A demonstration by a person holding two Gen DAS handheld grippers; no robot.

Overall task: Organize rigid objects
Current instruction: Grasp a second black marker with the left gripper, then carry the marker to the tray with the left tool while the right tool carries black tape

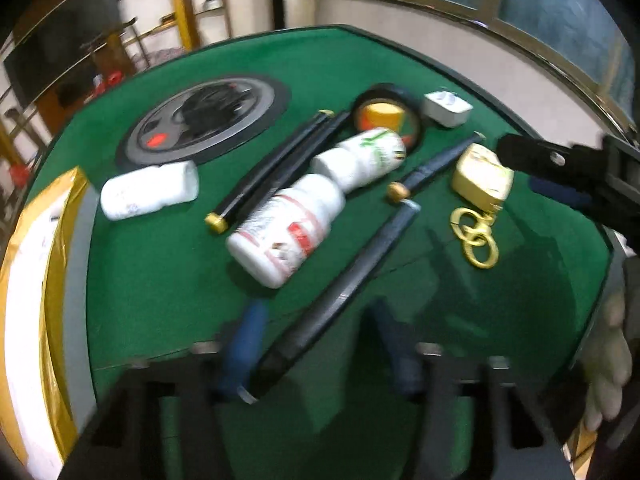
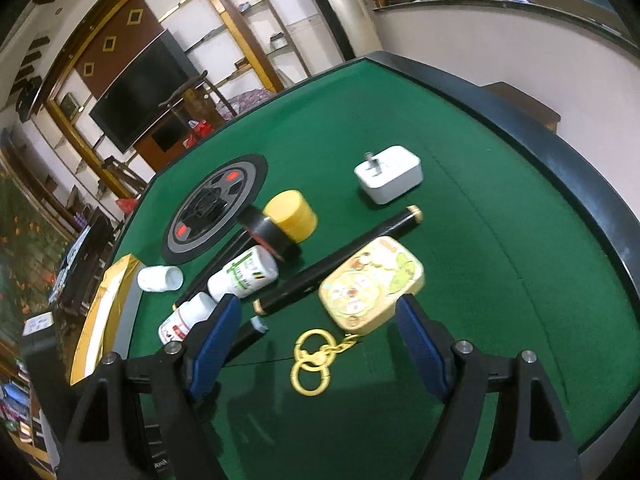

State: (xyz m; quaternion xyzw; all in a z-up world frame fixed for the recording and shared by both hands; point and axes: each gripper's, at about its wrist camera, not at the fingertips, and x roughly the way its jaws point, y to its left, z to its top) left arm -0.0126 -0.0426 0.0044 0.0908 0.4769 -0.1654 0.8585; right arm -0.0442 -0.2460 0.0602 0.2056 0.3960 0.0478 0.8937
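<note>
On the green table (image 1: 160, 272) lie three white bottles (image 1: 288, 232), black pens with gold ends (image 1: 272, 172), a tape roll (image 1: 404, 92) around a yellow jar (image 1: 380, 114), a white plug (image 1: 446, 108) and a yellow tin (image 1: 484, 178) with gold key rings (image 1: 476, 240). My left gripper (image 1: 320, 350) straddles a dark tube (image 1: 344, 280); the tube lies against the left pad and a gap shows at the right pad, though the picture is blurred. My right gripper (image 2: 320, 344) stands open just short of the tin (image 2: 372, 284), over its rings (image 2: 312, 364).
A round grey and black disc (image 2: 212, 216) is set into the table's middle. A gold-edged box (image 1: 40, 300) stands at the left edge. The raised dark rim (image 2: 580, 184) curves round the right side. A gloved hand (image 1: 608, 360) shows at the right.
</note>
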